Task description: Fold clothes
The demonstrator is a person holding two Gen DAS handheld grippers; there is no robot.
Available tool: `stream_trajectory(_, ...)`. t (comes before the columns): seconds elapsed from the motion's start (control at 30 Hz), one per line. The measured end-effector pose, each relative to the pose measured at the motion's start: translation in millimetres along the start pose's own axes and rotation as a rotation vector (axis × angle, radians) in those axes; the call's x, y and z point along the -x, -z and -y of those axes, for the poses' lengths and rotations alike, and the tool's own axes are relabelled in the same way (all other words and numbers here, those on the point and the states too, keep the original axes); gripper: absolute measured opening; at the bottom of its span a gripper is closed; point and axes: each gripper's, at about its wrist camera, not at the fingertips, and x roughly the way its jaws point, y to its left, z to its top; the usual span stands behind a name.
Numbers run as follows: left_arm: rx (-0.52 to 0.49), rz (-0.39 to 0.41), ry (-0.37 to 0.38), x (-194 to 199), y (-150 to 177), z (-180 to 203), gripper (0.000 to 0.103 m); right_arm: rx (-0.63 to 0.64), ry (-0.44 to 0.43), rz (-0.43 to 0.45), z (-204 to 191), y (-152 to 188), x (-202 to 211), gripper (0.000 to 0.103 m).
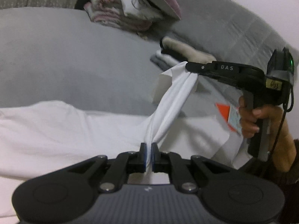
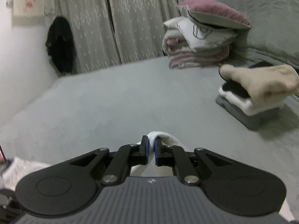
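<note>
Both grippers pinch the white garment (image 1: 168, 100): left gripper (image 1: 149, 153) low over the grey bed (image 1: 56, 59), right gripper (image 2: 151, 150) raised. Folded clothes stack (image 2: 248, 93) sits beside; pillows (image 2: 201, 37) behind.

I'm seeing dim, flat indoor light in both views, with no clear source and only soft shadows under the folded pile (image 2: 248, 100). Colours are looking washed and greyish. The fisheye is bending the curtains (image 2: 130, 22) and darkening the corners. The white garment (image 1: 56, 130) is glaring, nearly blown out. Everything is looking soft and slightly smeared, the edges worst.
</note>
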Motion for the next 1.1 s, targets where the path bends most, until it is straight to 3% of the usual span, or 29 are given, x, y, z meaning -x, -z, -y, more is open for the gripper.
stream_trajectory(0.27, -0.027, -0.098, -0.008, -14, 15, -3, 0.005, 0.129, 0.046, -0.18, 22, 50, -7, 0.008)
stream_trajectory(0.47, -0.047, -0.116, -0.016, -18, 22, -3, 0.006, 0.176, 0.04, -0.298, 34, 75, -15, 0.009)
stream_trajectory(0.63, -0.05, -0.08, -0.043, -6, 14, -6, 0.014, 0.158, 0.012, -0.283, 40, 65, -3, 0.029)
stream_trajectory(0.7, -0.042, -0.06, -0.059, -1, 11, -9, 0.018, 0.135, -0.004, -0.263, 44, 58, 3, 0.044)
stream_trajectory(0.87, 0.039, 0.009, -0.114, 16, -2, -31, 0.02, 0.055, -0.091, -0.209, 51, 34, 11, 0.045)
stream_trajectory(1.1, 0.066, 0.041, -0.206, 12, -14, -52, 0.019, -0.057, -0.422, -0.255, 21, 20, -23, 0.045)
